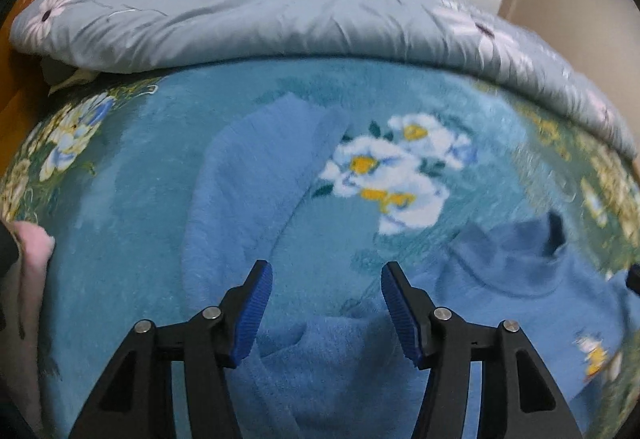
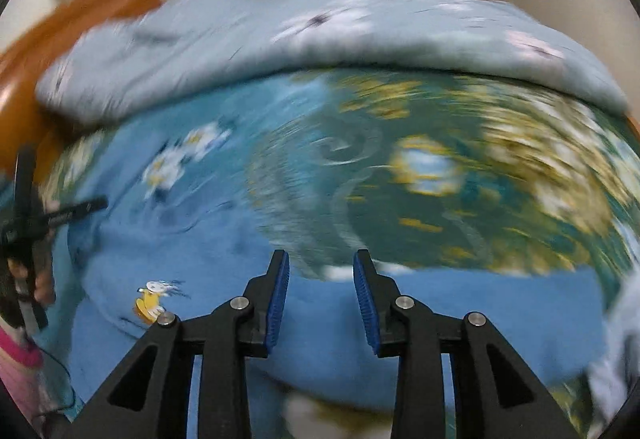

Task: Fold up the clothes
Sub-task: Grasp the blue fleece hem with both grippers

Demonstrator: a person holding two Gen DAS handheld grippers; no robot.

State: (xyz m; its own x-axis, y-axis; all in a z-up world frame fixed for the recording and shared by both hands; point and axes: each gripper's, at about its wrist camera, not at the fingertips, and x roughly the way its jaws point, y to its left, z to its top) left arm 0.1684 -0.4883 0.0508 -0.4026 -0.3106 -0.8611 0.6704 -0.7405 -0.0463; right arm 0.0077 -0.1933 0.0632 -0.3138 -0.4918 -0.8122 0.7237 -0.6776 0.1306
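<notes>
Spread across a bed, a teal fleece blanket (image 1: 132,199) printed with white and yellow flowers serves as the work surface, and everything else is placed here relative to it. At its far edge a pale blue-grey floral quilt (image 1: 248,19) lies bunched up, with orange-brown wood behind that. Going from left to right in the left wrist view, a pink cloth (image 1: 32,251) sits at the blanket's left edge; next, one sleeve of a light blue fleece sweater (image 1: 240,199) stretches away across the blanket; then the left gripper (image 1: 326,279) hangs above the sweater's shoulder with its jaws wide and nothing between them; furthest right lie the darker high collar and a small cartoon patch on the chest. The sweater looks soft, light and floppy, so it will probably sag and drag on the fleece beneath; a cuff, a shoulder seam or the hem would likely give the firmest pinch. The right wrist view is heavily blurred. It alone shows, at the left edge, a hand (image 2: 40,279) holding the other black tool, then the cartoon patch, then the right gripper (image 2: 321,271) with jaws narrowly parted and empty above the sweater's body, and the other sleeve running right across the blanket. Only the left wrist view shows the collar and the pink cloth clearly.
</notes>
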